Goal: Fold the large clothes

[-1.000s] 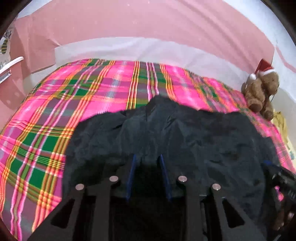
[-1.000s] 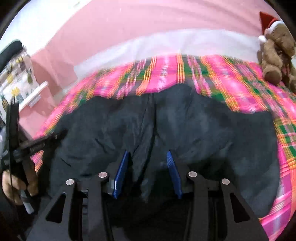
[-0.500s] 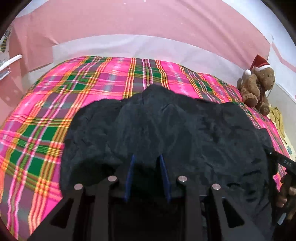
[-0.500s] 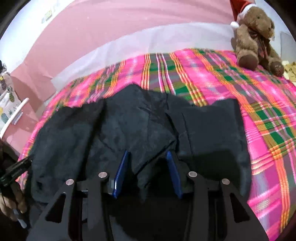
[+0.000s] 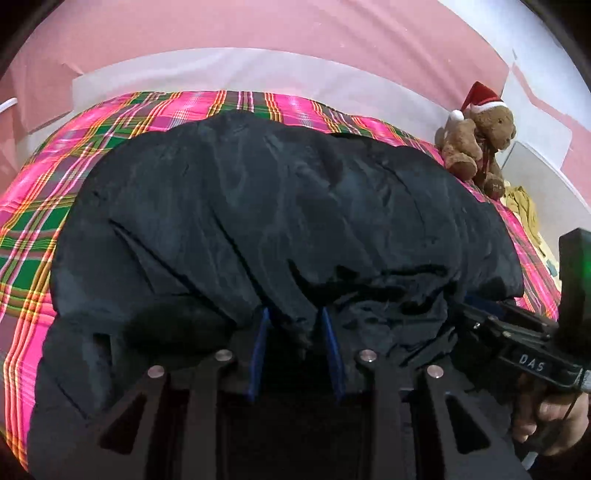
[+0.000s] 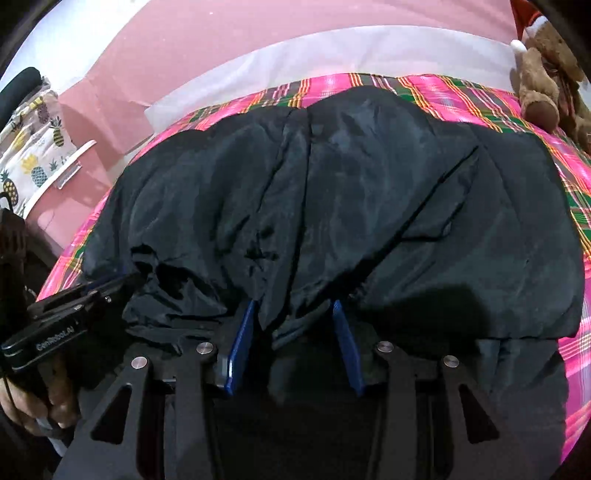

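A large black jacket (image 5: pixel 280 206) lies spread over the pink plaid bedspread (image 5: pixel 44 206); it also fills the right wrist view (image 6: pixel 369 206). My left gripper (image 5: pixel 293 317) is shut on a fold of the jacket's near edge, with cloth bunched between its blue pads. My right gripper (image 6: pixel 293 312) is shut on the near edge further right, cloth hanging between its blue pads. Each gripper shows in the other's view: the right one at the right edge (image 5: pixel 517 332), the left one at the left edge (image 6: pixel 74 306). The near hem is hidden under the grippers.
A brown teddy bear with a Santa hat (image 5: pixel 476 144) sits at the bed's far right corner, also in the right wrist view (image 6: pixel 546 81). A pink wall (image 5: pixel 258 29) runs behind the bed. A pineapple-print cloth (image 6: pixel 26 147) hangs at the left.
Both grippers have carried the jacket's near edge forward and lower over the bed. The jacket now covers more of the bedspread and the two grippers sit closer together.
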`<state>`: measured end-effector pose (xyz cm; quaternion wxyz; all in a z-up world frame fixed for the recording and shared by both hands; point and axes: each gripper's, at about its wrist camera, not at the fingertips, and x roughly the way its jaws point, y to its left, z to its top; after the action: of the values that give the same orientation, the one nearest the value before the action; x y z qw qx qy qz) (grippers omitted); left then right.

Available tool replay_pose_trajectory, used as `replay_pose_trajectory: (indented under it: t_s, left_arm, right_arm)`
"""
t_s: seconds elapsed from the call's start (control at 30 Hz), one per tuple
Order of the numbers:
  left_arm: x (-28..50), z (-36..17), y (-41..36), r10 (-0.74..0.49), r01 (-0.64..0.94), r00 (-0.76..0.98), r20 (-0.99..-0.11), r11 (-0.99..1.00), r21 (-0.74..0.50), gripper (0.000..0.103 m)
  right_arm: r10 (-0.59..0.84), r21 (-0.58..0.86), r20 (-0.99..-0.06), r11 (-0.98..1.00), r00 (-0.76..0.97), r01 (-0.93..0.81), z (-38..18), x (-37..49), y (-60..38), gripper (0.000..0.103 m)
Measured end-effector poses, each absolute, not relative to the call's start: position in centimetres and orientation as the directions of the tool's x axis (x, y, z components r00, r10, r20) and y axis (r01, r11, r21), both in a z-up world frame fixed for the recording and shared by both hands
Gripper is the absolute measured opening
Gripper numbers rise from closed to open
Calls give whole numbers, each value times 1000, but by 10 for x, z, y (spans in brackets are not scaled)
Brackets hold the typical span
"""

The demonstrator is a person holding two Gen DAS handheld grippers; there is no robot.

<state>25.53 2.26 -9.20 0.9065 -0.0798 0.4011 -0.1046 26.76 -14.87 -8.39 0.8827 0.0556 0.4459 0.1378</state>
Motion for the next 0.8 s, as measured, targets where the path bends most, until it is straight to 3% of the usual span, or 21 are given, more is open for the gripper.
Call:
replay_pose_trajectory:
  t_s: [0.37,0.6,0.7,0.8]
  left_arm:
    - [244,-82,9,-185,112,678,-711,982,-149,33]
    - [193,-48,15,-165,94,722,-672,985,-141,32]
    - [165,-34,17,-161,89,737,-656,986,-142,33]
    - [138,-22,21,-154,80,751,-642,986,-143,38]
  right_arm:
    - [293,230,-771,956,565,-183,-69,264,-154,45]
    - [282,194,-688,959,668,-205,-6,205,-159,45]
    - [278,173,-639,961,717,-218,17,171,-159,53]
    - [265,148,-602,964,753,-221,33,142,-155,53]
